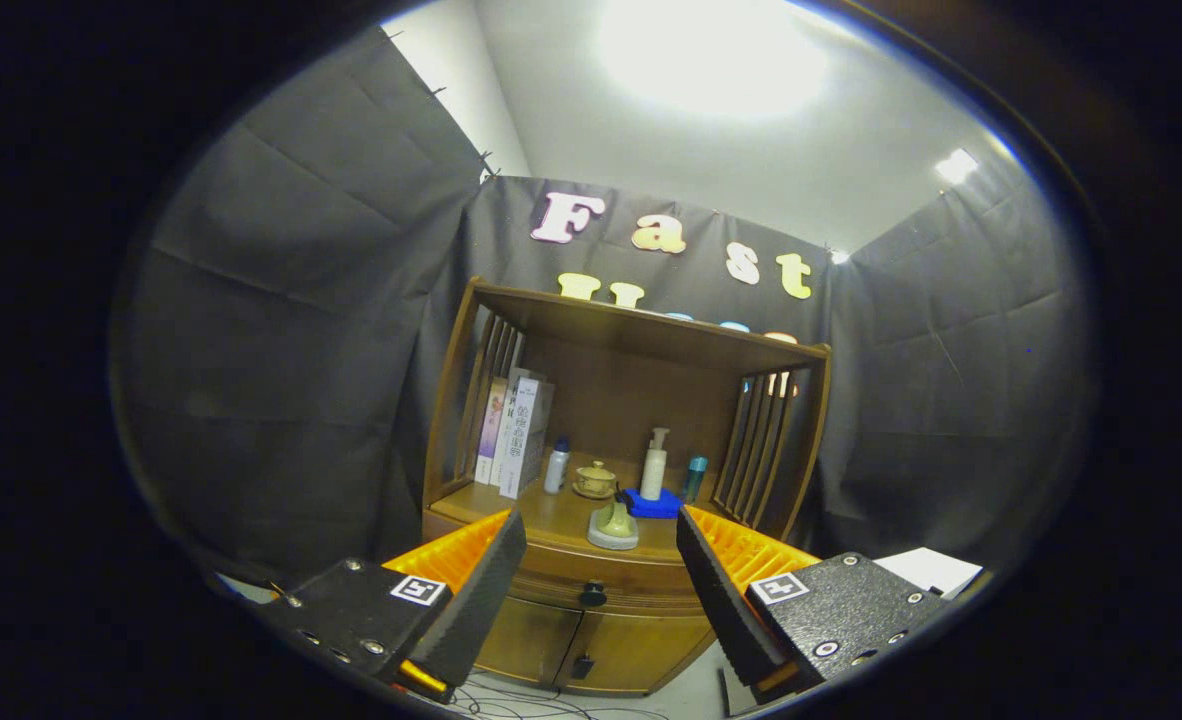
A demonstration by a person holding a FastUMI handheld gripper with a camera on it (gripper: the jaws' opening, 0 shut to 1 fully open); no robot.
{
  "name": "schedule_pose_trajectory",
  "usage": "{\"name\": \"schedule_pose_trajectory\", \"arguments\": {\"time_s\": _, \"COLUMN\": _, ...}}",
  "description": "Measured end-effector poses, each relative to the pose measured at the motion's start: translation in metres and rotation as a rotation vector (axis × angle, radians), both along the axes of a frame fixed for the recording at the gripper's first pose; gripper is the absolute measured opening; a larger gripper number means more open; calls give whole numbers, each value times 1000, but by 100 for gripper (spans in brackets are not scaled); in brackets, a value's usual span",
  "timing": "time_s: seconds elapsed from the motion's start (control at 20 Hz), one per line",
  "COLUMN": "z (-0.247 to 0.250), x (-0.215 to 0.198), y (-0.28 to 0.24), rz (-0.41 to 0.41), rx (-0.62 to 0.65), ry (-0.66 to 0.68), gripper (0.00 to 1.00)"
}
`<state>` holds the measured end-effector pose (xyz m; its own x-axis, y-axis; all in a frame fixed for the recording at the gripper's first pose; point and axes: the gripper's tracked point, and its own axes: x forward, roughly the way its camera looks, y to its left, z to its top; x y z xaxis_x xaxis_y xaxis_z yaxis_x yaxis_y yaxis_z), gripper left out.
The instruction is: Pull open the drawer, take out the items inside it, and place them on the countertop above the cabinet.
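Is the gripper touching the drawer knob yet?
Apart. The gripper view shows the gripper open, its fingers spread wide, with the drawer knob farther off on the closed drawer between them.

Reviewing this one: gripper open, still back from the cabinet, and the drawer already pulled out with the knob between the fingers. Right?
Not quite. The gripper view shows the drawer shut, flush with the cabinet front, its dark knob untouched. The rest holds: the gripper is open, back from the cabinet, and the knob lies between and beyond the fingers.
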<state>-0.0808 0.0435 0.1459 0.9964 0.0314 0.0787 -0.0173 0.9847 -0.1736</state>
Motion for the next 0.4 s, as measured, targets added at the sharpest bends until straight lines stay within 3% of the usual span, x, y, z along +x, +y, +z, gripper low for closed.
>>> {"name": "schedule_pose_trajectory", "arguments": {"time_s": 0.4, "z": -4, "x": 2, "y": -14, "rz": -23, "rx": 46, "ry": 16, "gripper": 95}}
